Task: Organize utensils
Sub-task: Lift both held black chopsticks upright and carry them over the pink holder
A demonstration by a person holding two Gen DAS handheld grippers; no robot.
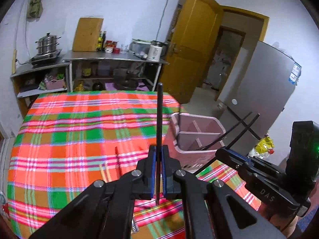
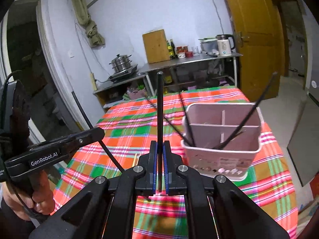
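Each claw is clamped on one black chopstick: your left claw (image 1: pixel 158 171) grips its chopstick (image 1: pixel 159 119) at centre frame, your right claw (image 2: pixel 159 169) its own (image 2: pixel 159 107). Both point forward, likely so they drop into the pink holder (image 2: pixel 221 155) right of centre on the plaid surface (image 2: pixel 129 119).

Even, cool indoor light fills both views, no hard shadows. Heavy fisheye bending curves the door (image 1: pixel 191 45) and fridge (image 1: pixel 265 99) toward black vignetted corners. The plaid tablecloth (image 1: pixel 79 123) smears with motion blur, colours oversaturated; far shelves look soft.
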